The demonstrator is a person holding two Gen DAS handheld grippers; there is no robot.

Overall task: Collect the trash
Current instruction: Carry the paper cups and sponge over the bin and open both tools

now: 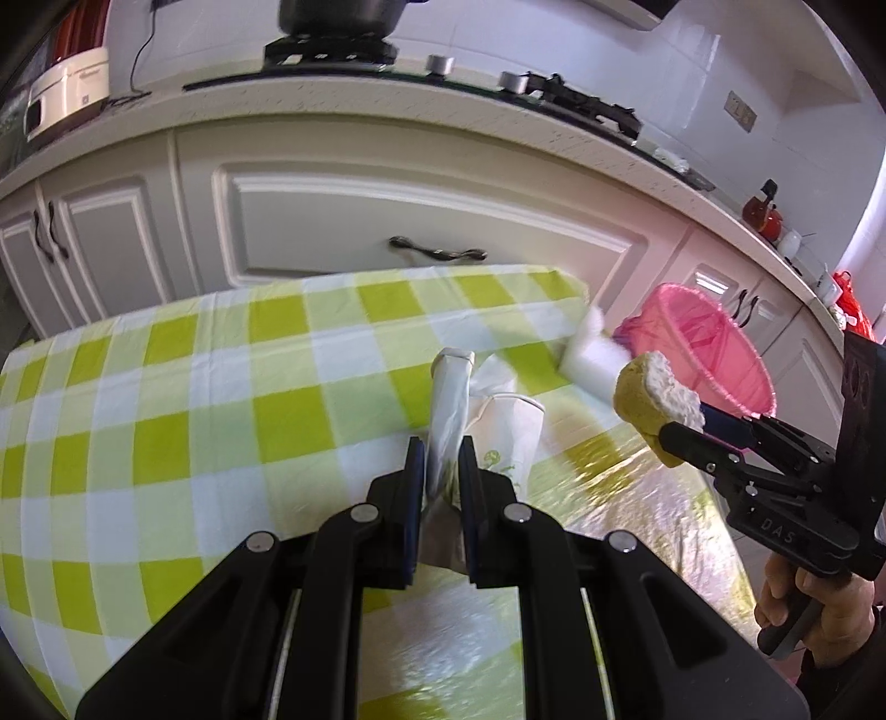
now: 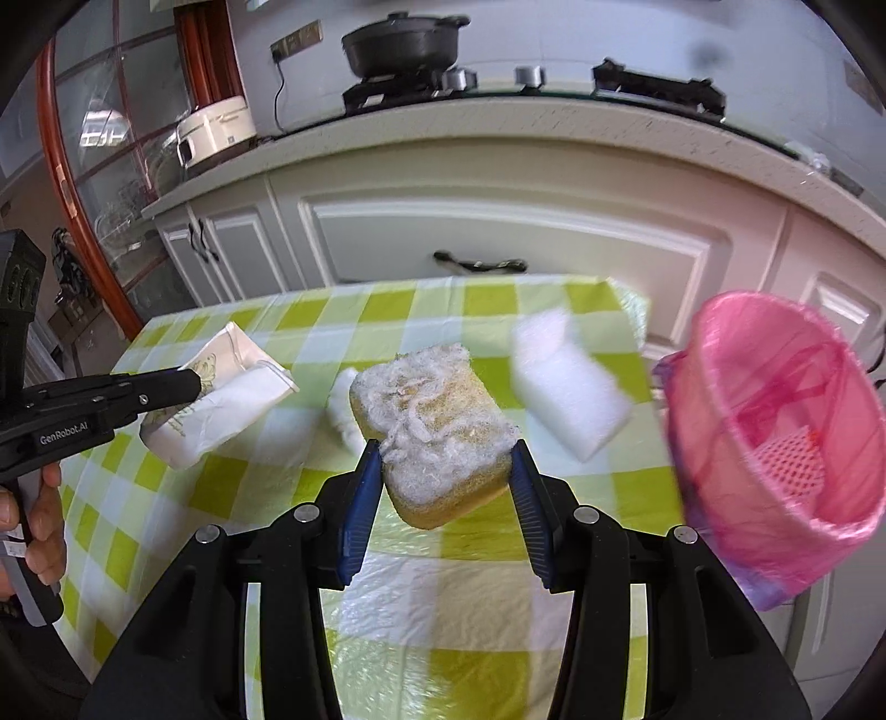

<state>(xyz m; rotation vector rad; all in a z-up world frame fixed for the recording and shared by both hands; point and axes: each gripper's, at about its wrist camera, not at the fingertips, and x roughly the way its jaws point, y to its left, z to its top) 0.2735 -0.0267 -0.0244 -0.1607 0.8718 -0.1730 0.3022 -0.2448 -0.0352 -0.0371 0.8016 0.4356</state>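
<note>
My left gripper [image 1: 441, 462] is shut on a flattened white paper cup [image 1: 449, 404] and holds it above the green checked tablecloth [image 1: 166, 387]; the cup also shows in the right wrist view [image 2: 221, 399]. My right gripper [image 2: 446, 462] is shut on a worn yellow sponge [image 2: 437, 432] with a frayed white top, held above the table. The sponge shows in the left wrist view [image 1: 656, 401] near the bin. A pink-lined trash bin [image 2: 775, 437] stands off the table's right edge, and shows in the left wrist view [image 1: 714, 354]. A white foam block [image 2: 565, 393] lies on the table near the bin.
A small white crumpled scrap [image 2: 343, 410] lies on the table behind the sponge. White kitchen cabinets [image 2: 498, 232] with a stove and a black pot [image 2: 404, 41] run behind the table. A rice cooker [image 2: 216, 133] stands on the counter at the left.
</note>
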